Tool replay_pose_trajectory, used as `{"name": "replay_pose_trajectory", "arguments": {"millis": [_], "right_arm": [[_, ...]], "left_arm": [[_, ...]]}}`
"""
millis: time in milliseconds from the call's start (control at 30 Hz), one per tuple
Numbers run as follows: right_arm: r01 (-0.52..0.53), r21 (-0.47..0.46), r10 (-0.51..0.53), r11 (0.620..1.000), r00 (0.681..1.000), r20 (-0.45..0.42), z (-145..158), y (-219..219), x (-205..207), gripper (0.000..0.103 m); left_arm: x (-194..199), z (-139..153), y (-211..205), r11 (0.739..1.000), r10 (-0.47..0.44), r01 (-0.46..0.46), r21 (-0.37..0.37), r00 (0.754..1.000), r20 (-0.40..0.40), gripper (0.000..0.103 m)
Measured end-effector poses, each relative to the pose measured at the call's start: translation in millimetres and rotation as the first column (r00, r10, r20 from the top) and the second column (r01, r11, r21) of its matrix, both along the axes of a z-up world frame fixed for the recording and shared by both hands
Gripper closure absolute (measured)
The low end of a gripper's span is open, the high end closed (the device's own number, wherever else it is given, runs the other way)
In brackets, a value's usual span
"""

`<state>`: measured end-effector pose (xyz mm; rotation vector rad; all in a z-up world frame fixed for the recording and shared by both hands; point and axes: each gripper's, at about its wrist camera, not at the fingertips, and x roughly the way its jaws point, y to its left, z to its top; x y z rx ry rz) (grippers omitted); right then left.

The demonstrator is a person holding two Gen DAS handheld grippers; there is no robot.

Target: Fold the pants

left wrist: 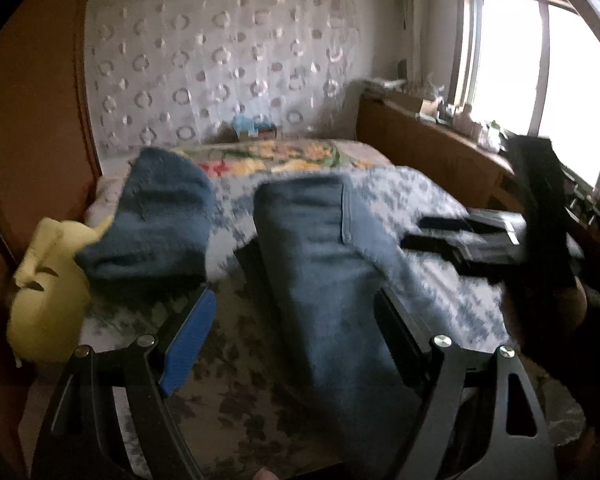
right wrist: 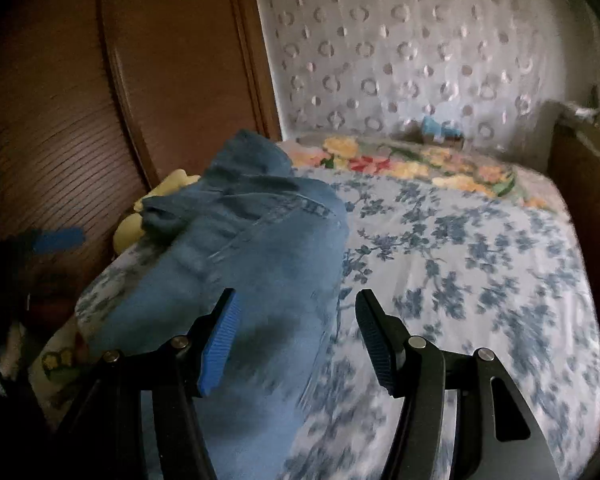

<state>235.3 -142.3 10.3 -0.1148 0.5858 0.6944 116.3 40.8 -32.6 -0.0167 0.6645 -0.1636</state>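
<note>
Blue denim pants (left wrist: 332,264) lie on the bed with the blue floral sheet (left wrist: 432,200), one leg running toward me between my fingers and another bunched part at the left (left wrist: 164,216). My left gripper (left wrist: 296,300) is open above the near leg. My right gripper shows at the right of that view (left wrist: 460,236), dark and blurred. In the right wrist view the pants (right wrist: 256,240) lie crumpled at the bed's left side, and my right gripper (right wrist: 296,296) is open just over their near edge, holding nothing.
A yellow cloth (left wrist: 48,300) sits at the bed's left edge by brown wardrobe doors (right wrist: 100,100). A flowered blanket (right wrist: 412,164) lies at the head of the bed. A wooden ledge with small items (left wrist: 440,120) runs under the window at the right.
</note>
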Motion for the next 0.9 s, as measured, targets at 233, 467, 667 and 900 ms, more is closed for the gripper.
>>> {"name": "replay_pose_trajectory", "arguments": {"millis": [233, 467, 667, 900], "right_arm": [[-0.046, 0.043, 0.051, 0.998, 0.991, -0.126, -12.4, 24.5, 67.2, 0.040], [-0.005, 0.082, 0.020, 0.997, 0.985, -0.174, -15.3, 12.0, 35.3, 0.040], [-0.005, 0.050, 0.015, 0.999, 0.980, -0.200, -20.6, 8.5, -6.6, 0.039], [0.039, 0.057, -0.024, 0.998, 0.968, -0.250, -27.2, -6.8, -36.2, 0.039]], "left_arm": [[10.1, -33.9, -3.5, 1.000, -0.003, 0.002, -0.014, 0.997, -0.076, 0.021], [35.0, -26.7, 3.1, 0.999, -0.008, 0.005, -0.041, 0.998, -0.064, 0.021], [76.5, -20.0, 11.1, 0.999, -0.038, 0.036, -0.040, 0.998, -0.056, 0.021], [123.1, -28.3, 17.8, 0.996, -0.082, 0.076, -0.053, 0.991, -0.110, 0.021]]}}
